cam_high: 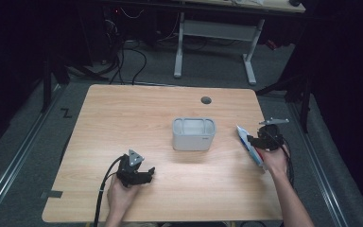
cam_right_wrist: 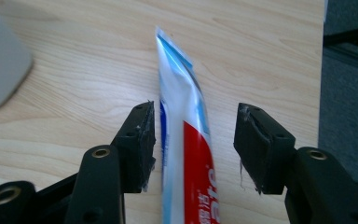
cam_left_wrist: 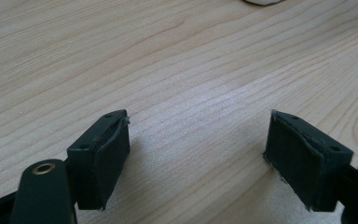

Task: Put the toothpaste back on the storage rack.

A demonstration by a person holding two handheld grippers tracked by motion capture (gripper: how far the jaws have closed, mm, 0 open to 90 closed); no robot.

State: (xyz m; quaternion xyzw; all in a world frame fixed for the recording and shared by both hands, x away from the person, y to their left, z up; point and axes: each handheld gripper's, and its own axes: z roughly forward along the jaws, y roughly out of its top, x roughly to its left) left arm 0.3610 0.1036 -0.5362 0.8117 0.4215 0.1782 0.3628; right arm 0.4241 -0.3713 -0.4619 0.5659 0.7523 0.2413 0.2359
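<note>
Toothpaste tube (cam_right_wrist: 186, 140) is your business here: it lies flat on the table (cam_high: 123, 113), to the right of the grey container (cam_high: 194, 134) and near the table's right edge, its crimped end pointing away from you. Your right gripper (cam_right_wrist: 195, 140) straddles it, jaws apart, one pad just beside the tube's side and the other with a clear gap; neither presses on it yet, so nothing is held.

To do the grasp well, centre the tube between the pads before you close, so that both sides meet it together and it does not skid sideways across the wood. Take it across the fuller red part rather than the thin flat end, which would likely fold. Close gently, since a soft tube gives under pressure. Keep the jaw tips low enough to get under its rounded sides, without scraping the tabletop.

Your left gripper (cam_left_wrist: 196, 154) rests in front of the container and to its left, jaws wide open over bare wood with nothing between them. Leave it there, out of the way.

The table is pale wood with a plain grain and a round cable hole (cam_high: 206, 100) behind the container. Beyond the container the room is dark: grey carpet, loose cables on the floor, and the white legs of another desk (cam_high: 250, 61) farther back.
</note>
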